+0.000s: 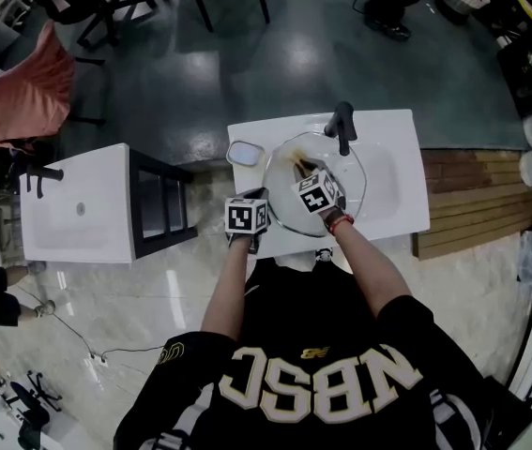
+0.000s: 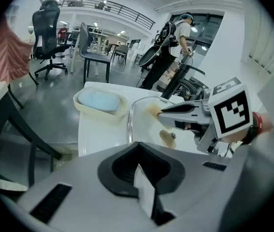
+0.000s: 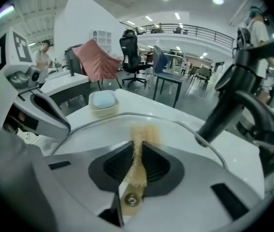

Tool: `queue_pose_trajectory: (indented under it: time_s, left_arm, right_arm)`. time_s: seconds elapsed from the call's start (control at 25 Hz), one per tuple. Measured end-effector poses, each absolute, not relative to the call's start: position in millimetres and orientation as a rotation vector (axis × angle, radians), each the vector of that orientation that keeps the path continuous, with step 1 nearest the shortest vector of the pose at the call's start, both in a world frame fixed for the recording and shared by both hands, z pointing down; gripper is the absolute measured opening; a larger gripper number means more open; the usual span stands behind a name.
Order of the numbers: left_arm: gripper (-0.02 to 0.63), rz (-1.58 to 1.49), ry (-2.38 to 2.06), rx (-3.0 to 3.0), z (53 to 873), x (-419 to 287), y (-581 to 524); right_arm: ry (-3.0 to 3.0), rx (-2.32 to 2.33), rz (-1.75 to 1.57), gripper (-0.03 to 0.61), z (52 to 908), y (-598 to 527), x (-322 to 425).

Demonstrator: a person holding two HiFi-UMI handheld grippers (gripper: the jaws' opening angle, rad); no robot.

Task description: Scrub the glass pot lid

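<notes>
Over the white sink (image 1: 399, 190), my left tongs (image 2: 139, 166) are pinching the lid (image 1: 284, 172) by its rim and my right tongs (image 3: 136, 163) are clamping the brush (image 3: 139, 134) (bristles on glass). Pushing hard is risking the lid slipping free.

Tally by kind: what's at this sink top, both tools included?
glass pot lid: 1
tan scrubber: 1
soap dish: 1
black faucet: 1
tools: 2, left tool and right tool
Total: 6
</notes>
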State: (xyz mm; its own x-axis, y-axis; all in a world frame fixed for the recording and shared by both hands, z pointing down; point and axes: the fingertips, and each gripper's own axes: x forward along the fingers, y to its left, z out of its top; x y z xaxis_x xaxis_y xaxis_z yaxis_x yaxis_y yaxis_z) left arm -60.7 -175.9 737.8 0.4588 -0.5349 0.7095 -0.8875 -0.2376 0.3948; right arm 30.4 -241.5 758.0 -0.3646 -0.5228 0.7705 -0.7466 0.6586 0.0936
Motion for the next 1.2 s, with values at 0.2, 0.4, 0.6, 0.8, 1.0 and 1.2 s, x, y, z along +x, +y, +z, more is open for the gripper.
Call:
queue_pose_trajectory:
  time_s: [0.2,0.4,0.6,0.8,1.0,1.2]
  left_arm:
    - [0.015,0.545,-1.204,1.899,738.4,-61.4,-174.6]
    - [0.015,0.536,-1.218,1.895,738.3,-63.0,-174.9]
    - [0.015,0.542,-1.222,1.896,738.0,-62.5,-175.5]
    - [0.015,0.540,-1.231,1.898,738.5,-62.5,-174.9]
    - [0.015,0.546,-1.233,1.903,739.2,-62.4,-174.8]
    - [0.015,0.560,-1.225,1.921,740.7,-63.5,-174.9]
  right_arm:
    - [-1.934,1.049,0.188,0.058,757.1,-249.6,84.8]
    - [-1.832,1.039,0.103,0.058,756.3,-232.0,130.4]
    - [-1.771,1.042,0.171,0.059,756.7,-204.2,154.2]
    - [-1.812,0.904,0.283,0.061,761.9,-152.6,140.2]
    - [-1.876,0.783,0.360,0.061,764.1,-109.7,98.7]
    - [-1.945,0.659,0.329,0.063,769.6,-107.7,36.7]
